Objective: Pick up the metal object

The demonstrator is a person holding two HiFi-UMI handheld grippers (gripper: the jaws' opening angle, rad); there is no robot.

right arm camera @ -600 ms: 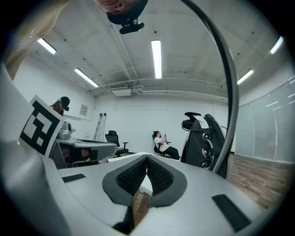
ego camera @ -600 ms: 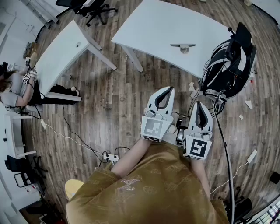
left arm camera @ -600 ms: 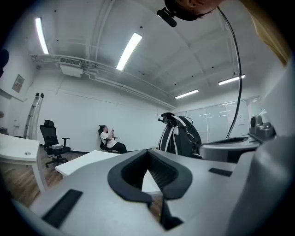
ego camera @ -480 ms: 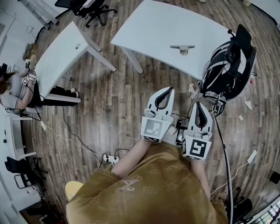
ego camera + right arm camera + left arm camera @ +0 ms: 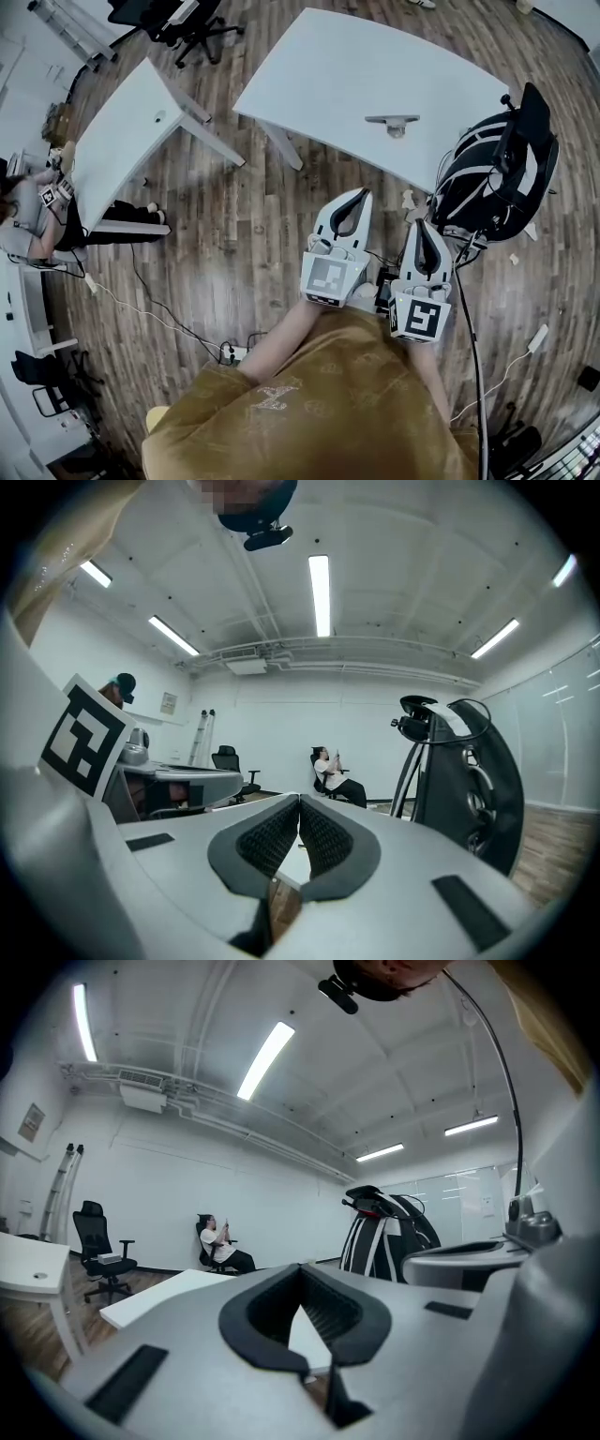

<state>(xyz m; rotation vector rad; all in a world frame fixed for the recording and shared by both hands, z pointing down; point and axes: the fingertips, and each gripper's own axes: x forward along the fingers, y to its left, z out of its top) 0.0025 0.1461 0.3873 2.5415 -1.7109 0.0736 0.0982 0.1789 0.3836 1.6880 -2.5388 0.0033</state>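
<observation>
Two white plastic tools with black ribbed rubber pads are held side by side above a brown wood-plank floor (image 5: 234, 234), each carrying a cube with a black-and-white square marker. The left gripper (image 5: 363, 191) has its jaws brought together; its own view (image 5: 300, 1267) shows the tips touching, the curved pads leaving a teardrop-shaped gap with nothing in it. The right gripper (image 5: 421, 223) is likewise closed tip to tip and empty (image 5: 299, 801). Beyond both, well apart from them, lies the flat grey metal object (image 5: 392, 98), a short bar on a round foot, resting near the front edge of a smooth white curved-edge table (image 5: 337, 56). Just right of that table stands a tall black bag-like object with white stripes (image 5: 495, 169).
</observation>
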